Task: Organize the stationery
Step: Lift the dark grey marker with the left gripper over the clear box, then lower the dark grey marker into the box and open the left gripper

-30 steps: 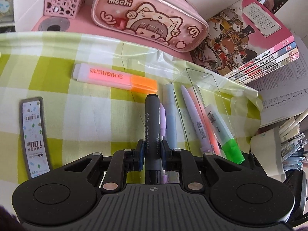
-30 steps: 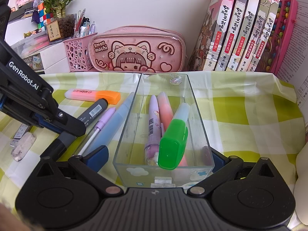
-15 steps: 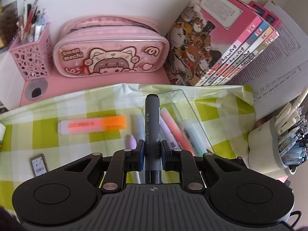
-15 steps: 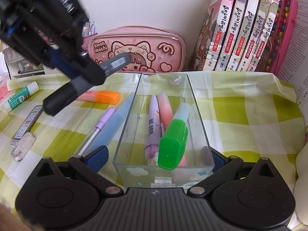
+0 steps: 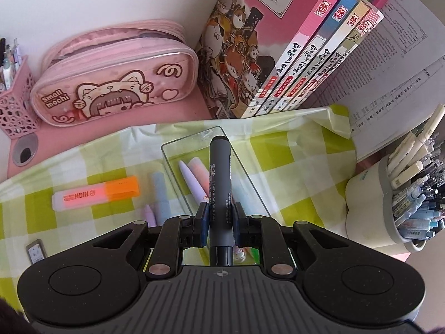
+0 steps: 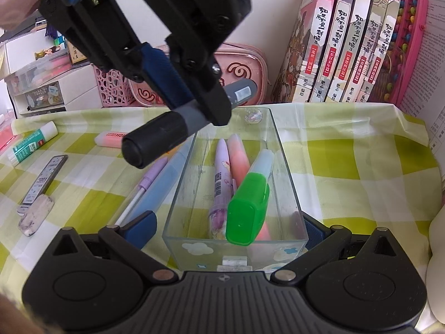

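My left gripper [image 5: 219, 214] is shut on a grey whiteboard marker [image 5: 219, 183] and holds it in the air above the clear plastic box [image 5: 194, 142]. In the right wrist view the left gripper [image 6: 194, 103] and the marker [image 6: 167, 130] hang over the box's left far side. My right gripper [image 6: 230, 228] holds the near end of the box [image 6: 286, 167] between its fingers. In the box lie a green highlighter [image 6: 250, 200], a purple pen [image 6: 221, 178] and a pink pen [image 6: 239, 158].
On the green checked cloth left of the box lie a blue pen [image 6: 164, 186], a purple pen [image 6: 150, 178], an orange highlighter [image 5: 94, 193], a glue stick [image 6: 30, 144], a lead case [image 6: 44, 179] and an eraser [image 6: 36, 214]. Pink pencil case [image 5: 111, 83], books [image 5: 292, 47] and pen cup [image 5: 389, 206] stand around.
My left gripper has lifted the marker off the cloth and carried it right, over the box. The right gripper and the box have stayed still.
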